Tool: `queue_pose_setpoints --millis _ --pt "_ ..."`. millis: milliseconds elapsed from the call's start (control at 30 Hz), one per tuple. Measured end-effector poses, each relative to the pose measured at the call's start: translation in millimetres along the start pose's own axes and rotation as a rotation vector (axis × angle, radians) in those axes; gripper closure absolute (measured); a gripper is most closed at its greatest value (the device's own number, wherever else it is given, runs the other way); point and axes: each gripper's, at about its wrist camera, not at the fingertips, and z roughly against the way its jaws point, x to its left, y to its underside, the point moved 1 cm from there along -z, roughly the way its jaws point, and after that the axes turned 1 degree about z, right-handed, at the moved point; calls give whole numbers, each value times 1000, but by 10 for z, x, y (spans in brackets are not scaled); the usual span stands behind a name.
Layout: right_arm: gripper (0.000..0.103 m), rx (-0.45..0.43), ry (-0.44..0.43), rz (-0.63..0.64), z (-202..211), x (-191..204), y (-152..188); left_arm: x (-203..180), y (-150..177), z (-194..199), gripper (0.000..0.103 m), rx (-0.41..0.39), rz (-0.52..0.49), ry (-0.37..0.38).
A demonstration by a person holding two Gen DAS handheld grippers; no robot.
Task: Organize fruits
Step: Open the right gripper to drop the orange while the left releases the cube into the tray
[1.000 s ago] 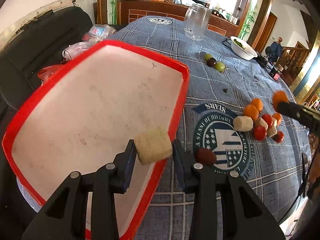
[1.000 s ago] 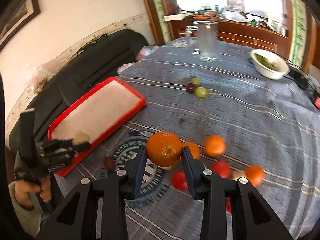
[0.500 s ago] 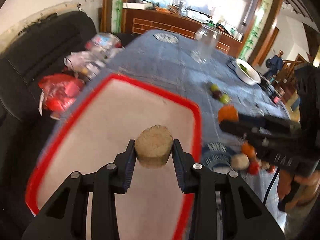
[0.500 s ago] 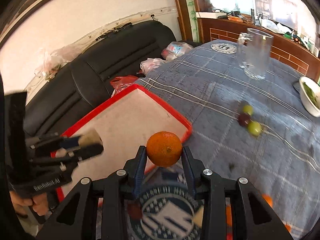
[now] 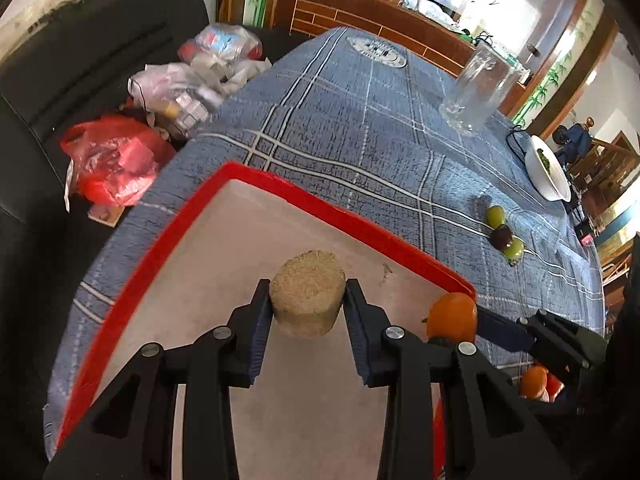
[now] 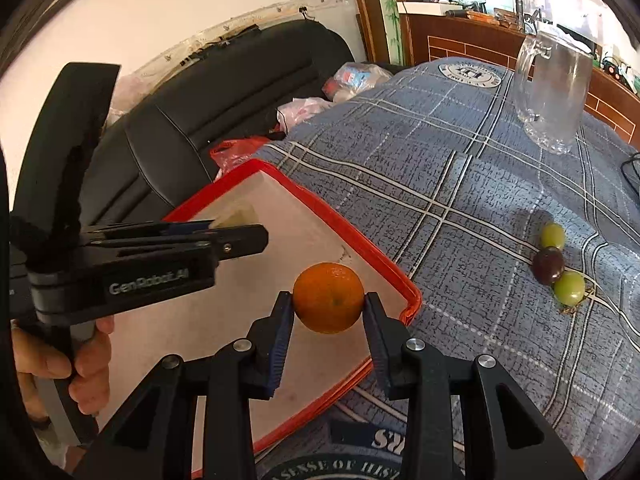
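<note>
Left gripper [image 5: 307, 304], jaws clamped on a tan, rough-skinned cylindrical piece [image 5: 307, 292], hung over the middle of the red-rimmed tray [image 5: 280, 180], having travelled further in from the tray's near edge where it stood a second earlier. Right gripper [image 6: 327, 312], closed on an orange [image 6: 328, 297], had swung from above the fruit pile to the tray's right corner, beside its partner. Right of the tray, two green grapes [image 6: 568, 288] and a dark one [image 6: 548, 266] lay touching on the blue plaid tablecloth [image 6: 460, 184], unmoved. Farther back stood a glass mug [image 6: 554, 92].
</note>
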Motion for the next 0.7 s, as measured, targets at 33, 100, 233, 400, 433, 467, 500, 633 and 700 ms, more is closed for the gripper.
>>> queue_pose_setpoints --millis 33,100,233,400,433,467,500,633,700 --pt "67 5 4 2 -24 -8 7 -3 6 -25 70 3 1 0" --pt "67 9 9 3 -53 -29 18 -25 9 -43 70 5 -3 6" --pt "67 11 12 5 -109 -52 17 -56 0 -52 70 0 -17 1" --pt "66 8 35 29 -130 -15 21 -36 8 -89 70 -1 -15 7" --pt "66 8 41 35 -134 -9 25 -34 12 -86 70 -5 -17 8" --pt "66 6 46 38 -127 13 33 -33 14 -85 70 -5 -18 8" --pt "66 6 53 43 -135 19 36 -36 17 -83 70 -6 -20 7" --pt "66 3 91 75 -158 83 49 -48 22 -89 70 -14 -19 4" --pt "66 0 98 79 -158 90 56 -57 30 -89 69 -17 -24 -2"
